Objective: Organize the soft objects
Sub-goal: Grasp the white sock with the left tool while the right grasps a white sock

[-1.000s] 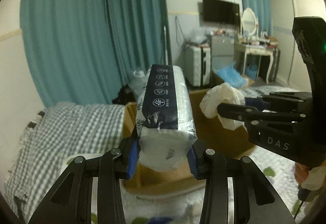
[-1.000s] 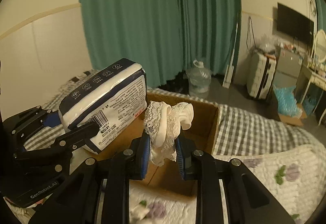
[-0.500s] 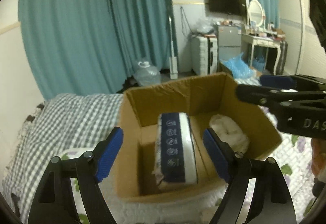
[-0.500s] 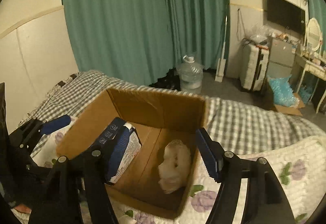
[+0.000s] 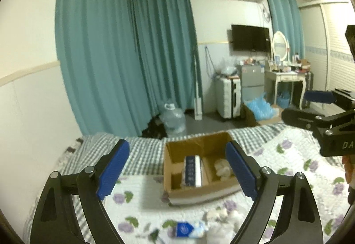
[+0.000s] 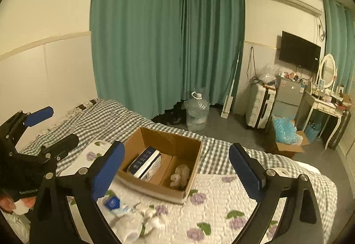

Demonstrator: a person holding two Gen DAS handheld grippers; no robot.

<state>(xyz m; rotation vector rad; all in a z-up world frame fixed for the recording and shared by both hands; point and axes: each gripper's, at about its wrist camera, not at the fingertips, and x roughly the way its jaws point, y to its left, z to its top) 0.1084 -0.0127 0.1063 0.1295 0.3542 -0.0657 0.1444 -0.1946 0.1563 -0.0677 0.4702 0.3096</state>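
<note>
Left gripper (image 5: 177, 174): held up over the bed with its blue pads spread wide and nothing between them.
Right gripper (image 6: 176, 174): likewise parted wide and carrying nothing, raised above the quilt.
Cardboard box (image 6: 190, 179): sits open-topped on the bed (image 6: 255, 213), where the floral quilt meets the checked blanket.
Tissue pack in the box (image 6: 145, 163): a plastic-wrapped block with a dark blue band, lying against the box's left wall.
White lace bundle (image 6: 179, 175): crumpled on the box floor to the right of that pack, apart from it.
Small blue-labelled packet (image 6: 115, 204): loose on the quilt, in front of the box and near the viewer; blurred, so I can't read what it holds.
White soft pile (image 6: 144, 219): limp cloth or fluffy pieces just beside the packet, also outside the box; too smeared to count.
How the packet should handle: I'd guess light, squashy under its film, and a bit slick; best pinched across its narrow middle so the wrap doesn't slide out.
How the pile should handle: floppy and nearly weightless, likely to droop or shed a piece; I'd take it by the thickest bunched part, pressing down into the quilt first.
Task standing: two things boxed, at least these two lots left on the bed.
</note>
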